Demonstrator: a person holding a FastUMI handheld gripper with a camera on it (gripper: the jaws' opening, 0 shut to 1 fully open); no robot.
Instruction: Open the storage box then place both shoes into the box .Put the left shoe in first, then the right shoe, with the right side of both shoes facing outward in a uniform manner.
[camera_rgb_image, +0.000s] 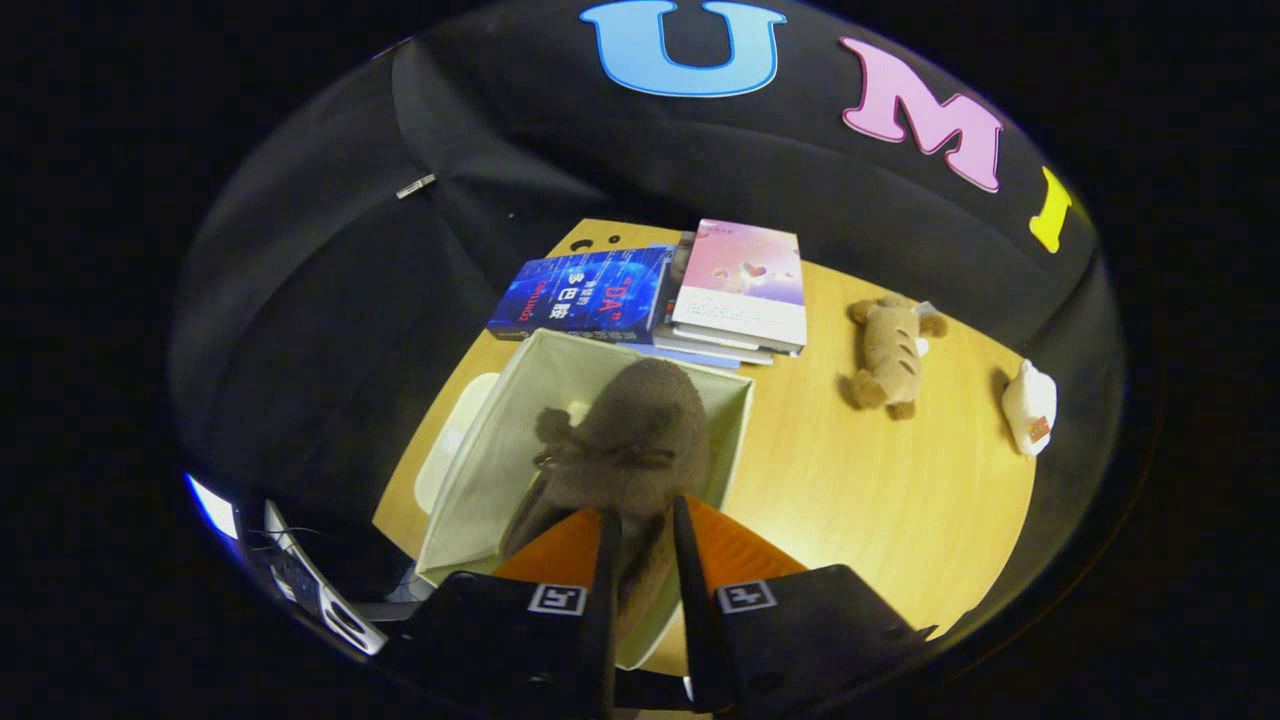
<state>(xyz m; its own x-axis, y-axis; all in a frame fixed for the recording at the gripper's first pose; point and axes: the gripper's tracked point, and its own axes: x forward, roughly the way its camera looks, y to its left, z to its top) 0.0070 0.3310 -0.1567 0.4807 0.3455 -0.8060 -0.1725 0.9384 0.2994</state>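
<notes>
One gripper (645, 520) shows, with two fingers (560, 550), its jaws closed narrowly on one brown fuzzy shoe (630, 440). The shoe hangs over one pale fabric storage box (480, 470), which stands open on one wooden table (880, 490). One white lid (450, 440) lies just beside the box. Beyond the box lie books: one blue book (585, 292) and one pink-covered book (745, 275) topping a small stack, whose exact count cannot be told. Two soft toys rest on the table: one brown plush animal (890, 350) and one white plush (1030, 405).
</notes>
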